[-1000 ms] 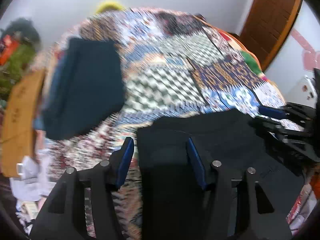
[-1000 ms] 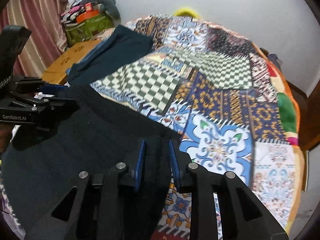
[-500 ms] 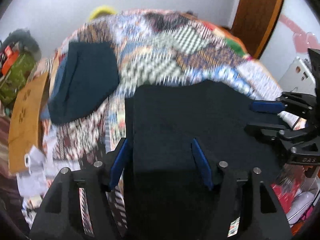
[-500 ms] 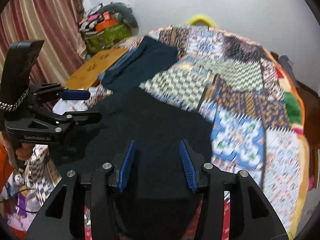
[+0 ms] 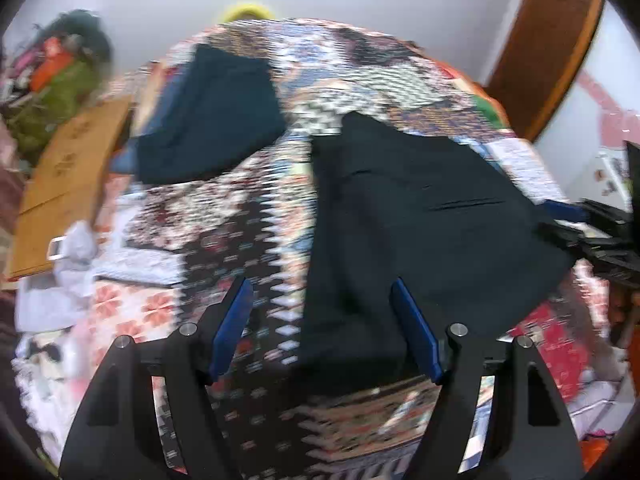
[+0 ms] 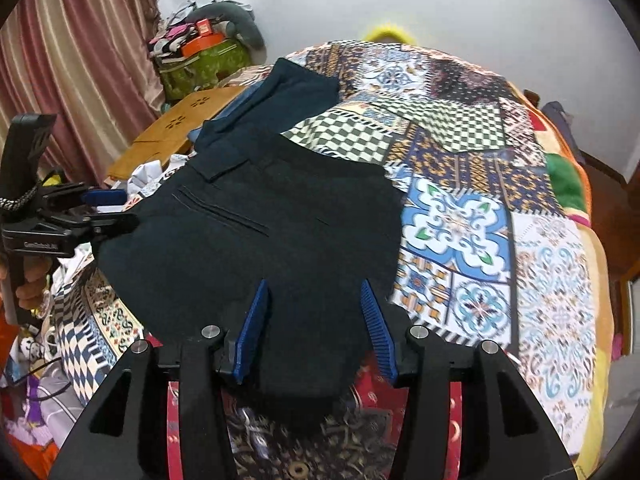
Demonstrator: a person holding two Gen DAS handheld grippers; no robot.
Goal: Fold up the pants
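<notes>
- The black pants [image 6: 276, 232] are seen spread flat on the patchwork bedspread [image 6: 460, 216], toward the bed's 7 o'clock part in the right wrist view, with a pocket flap and seam lines facing up.
- A green bag [image 6: 200, 64] at 11 o'clock is heaped with an orange box and loose items; its inside cannot be made out.
- White lettering is carried on the left gripper [image 6: 110, 208], too small to be read with certainty.
- The left gripper [image 5: 324, 328] is spread wide, nothing held; the pants' left edge lies between its blue pads.
- The right gripper [image 6: 316, 324] is likewise wide open and empty, above the pants' near edge.
- A second dark garment [image 6: 292, 88] lies at 11 o'clock, its edge just beside the pants.
- Bare bedspread extends from 12 to 4 o'clock.
</notes>
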